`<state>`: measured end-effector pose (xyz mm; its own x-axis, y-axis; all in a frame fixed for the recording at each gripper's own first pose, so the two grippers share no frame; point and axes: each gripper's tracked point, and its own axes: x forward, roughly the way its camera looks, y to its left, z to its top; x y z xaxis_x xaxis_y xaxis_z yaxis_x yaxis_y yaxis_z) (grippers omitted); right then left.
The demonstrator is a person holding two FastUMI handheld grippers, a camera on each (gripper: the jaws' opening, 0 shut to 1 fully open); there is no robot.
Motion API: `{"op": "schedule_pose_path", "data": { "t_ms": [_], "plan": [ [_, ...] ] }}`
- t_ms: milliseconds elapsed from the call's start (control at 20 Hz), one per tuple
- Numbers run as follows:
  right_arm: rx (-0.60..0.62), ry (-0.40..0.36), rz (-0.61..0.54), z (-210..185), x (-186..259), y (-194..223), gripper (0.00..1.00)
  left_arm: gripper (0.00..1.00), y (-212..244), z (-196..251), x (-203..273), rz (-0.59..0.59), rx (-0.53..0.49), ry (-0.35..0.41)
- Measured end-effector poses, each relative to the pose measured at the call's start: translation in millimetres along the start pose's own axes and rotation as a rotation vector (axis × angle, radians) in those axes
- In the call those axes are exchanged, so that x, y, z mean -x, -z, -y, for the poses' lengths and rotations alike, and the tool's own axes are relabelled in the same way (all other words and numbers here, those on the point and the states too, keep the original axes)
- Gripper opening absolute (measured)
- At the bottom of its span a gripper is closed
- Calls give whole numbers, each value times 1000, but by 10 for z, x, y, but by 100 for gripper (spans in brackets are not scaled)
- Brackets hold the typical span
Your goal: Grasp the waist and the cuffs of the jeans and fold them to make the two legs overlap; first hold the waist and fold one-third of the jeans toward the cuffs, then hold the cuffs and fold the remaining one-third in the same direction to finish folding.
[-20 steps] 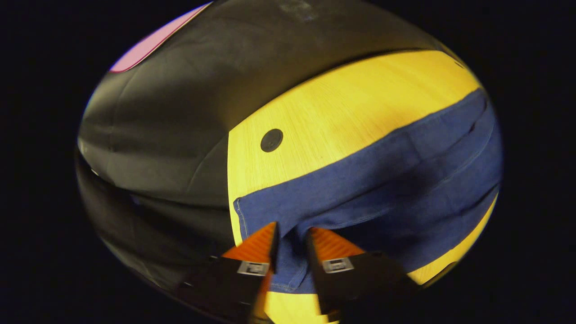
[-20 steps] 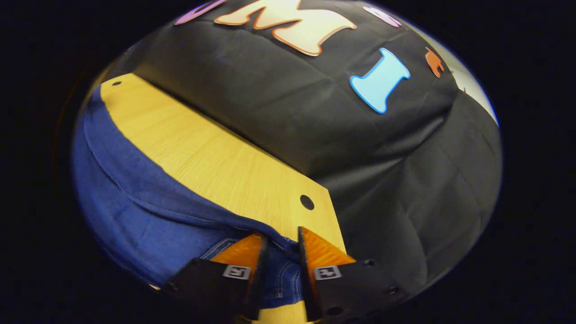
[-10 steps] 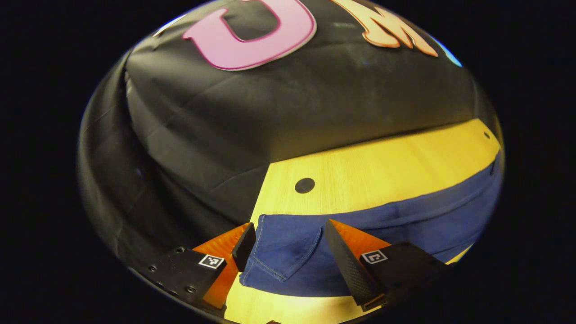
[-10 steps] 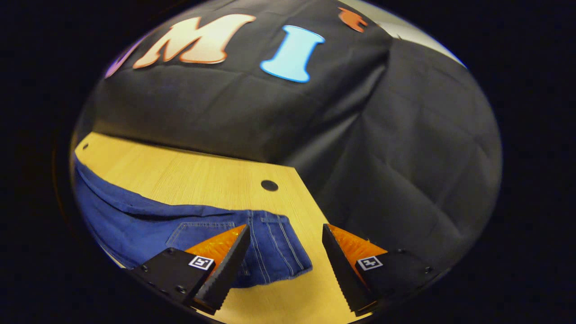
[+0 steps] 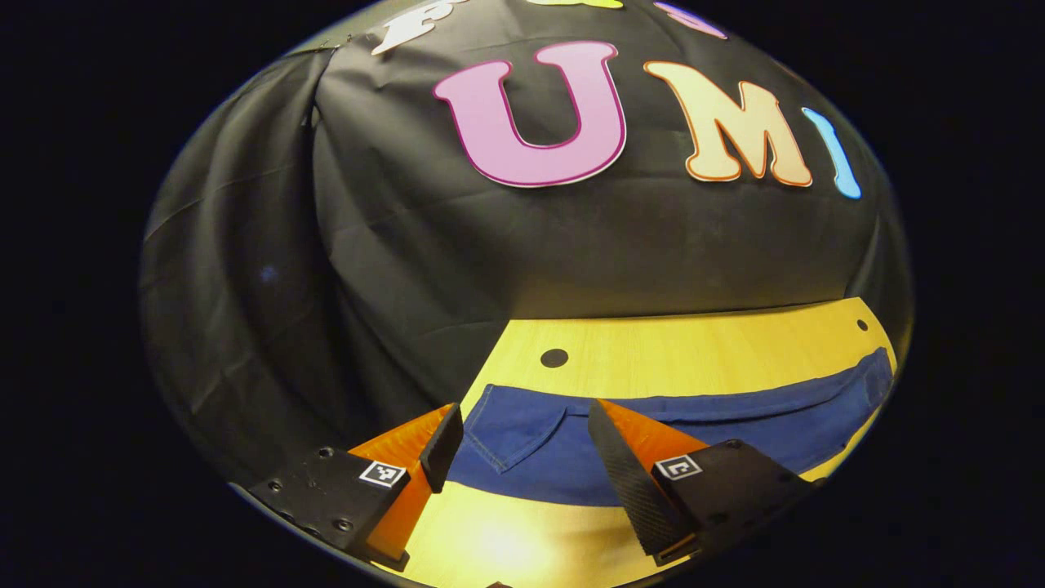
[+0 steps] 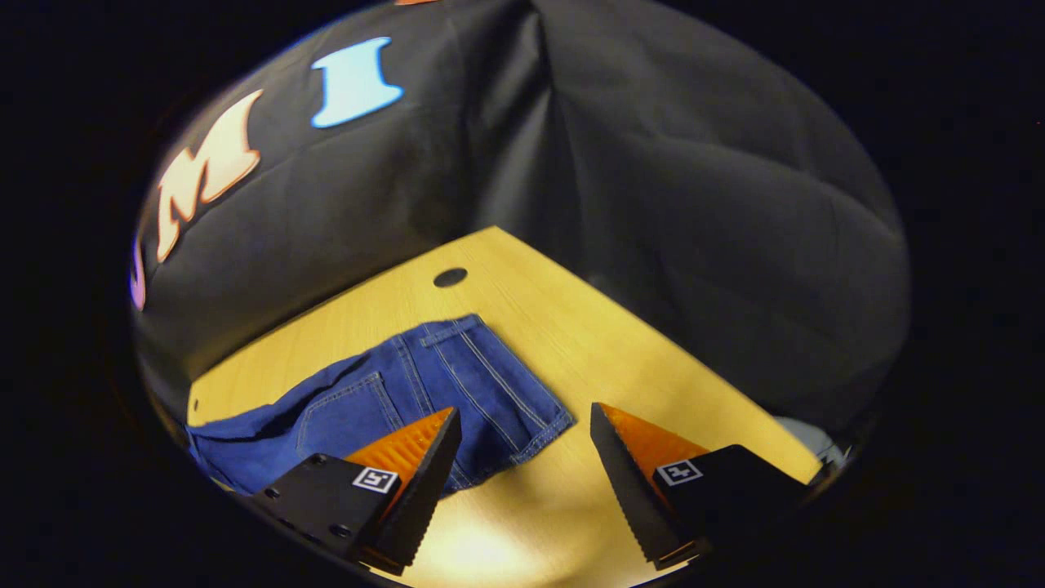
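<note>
Both my grippers, left gripper (image 5: 522, 445) and right gripper (image 6: 522, 449), are spread wide and hold nothing. I judge the first fold done, because the jeans (image 6: 424, 392) lie flat on the table (image 6: 588, 327), legs overlapped.

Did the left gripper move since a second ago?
Yes. The left gripper let go of the blue denim jeans and pulled up and back; the round table hole looks farther.

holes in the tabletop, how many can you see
2, both along the table's far edge: one hole near the left corner by the jeans' cuff end, another near the right corner. The jeans may hide others.
</note>
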<state>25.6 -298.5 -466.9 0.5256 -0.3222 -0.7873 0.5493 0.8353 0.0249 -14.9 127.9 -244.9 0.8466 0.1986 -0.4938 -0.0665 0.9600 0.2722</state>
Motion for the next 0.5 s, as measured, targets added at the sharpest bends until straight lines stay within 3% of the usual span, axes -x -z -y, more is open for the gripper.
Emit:
{"op": "schedule_pose_path", "data": {
  "t_ms": [150,350,400,500],
  "plan": [
    [-118,7,-67,100,-47,76,99,95,48,-24,-38,0,-21,-24],
    [-159,-8,-37,126,-73,-57,98,95,21,-18,-27,-14,-11,-30],
    [-151,-6,-42,127,-52,-47,94,95,31,-3,-40,-15,-8,-27],
    [-130,-21,-31,88,-108,-51,67,95,53,-6,-72,-22,2,-17]
  ]
}}
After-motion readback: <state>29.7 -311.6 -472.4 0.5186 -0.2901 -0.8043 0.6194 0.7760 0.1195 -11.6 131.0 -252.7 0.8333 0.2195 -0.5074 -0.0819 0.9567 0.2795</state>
